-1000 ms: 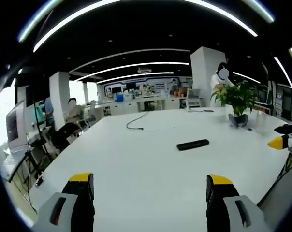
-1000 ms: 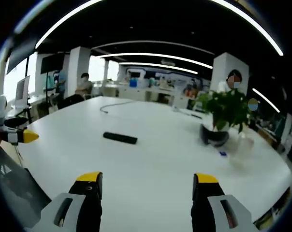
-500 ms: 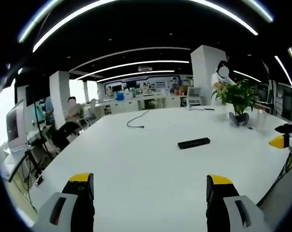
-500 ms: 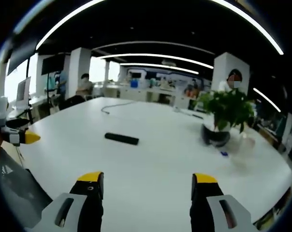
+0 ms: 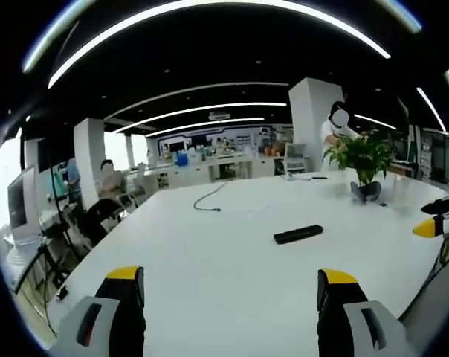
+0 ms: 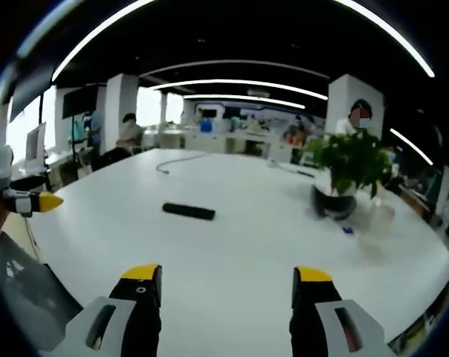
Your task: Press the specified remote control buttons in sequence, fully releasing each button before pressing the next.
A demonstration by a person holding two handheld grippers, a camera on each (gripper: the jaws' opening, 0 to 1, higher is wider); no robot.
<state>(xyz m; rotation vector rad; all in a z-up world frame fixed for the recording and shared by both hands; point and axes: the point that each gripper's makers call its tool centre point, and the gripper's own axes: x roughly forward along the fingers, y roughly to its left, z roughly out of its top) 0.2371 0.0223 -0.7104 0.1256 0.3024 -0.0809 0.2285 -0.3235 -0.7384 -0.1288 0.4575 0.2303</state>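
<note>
A black remote control (image 5: 298, 234) lies flat on the big white table (image 5: 210, 260), well ahead of my left gripper (image 5: 230, 286) and a little to its right. The left gripper's jaws stand wide apart and hold nothing. In the right gripper view the same remote control (image 6: 188, 211) lies ahead and to the left of my right gripper (image 6: 227, 285), whose jaws are also wide apart and bare. The right gripper's yellow tip (image 5: 433, 227) pokes in at the right edge of the left gripper view. At the left edge of the right gripper view the left gripper's tip (image 6: 40, 201) comes in.
A potted green plant (image 6: 349, 175) stands on the table's far right side, with a small blue item (image 6: 347, 230) near it. A dark cable (image 5: 208, 201) trails across the far table. One person stands by the plant (image 5: 336, 126); another sits at desks (image 5: 109, 178) to the left.
Both views have shifted slightly with my hands; in the left gripper view the remote sits a little lower. The remote has not moved on the table. Both grippers stay open.
</note>
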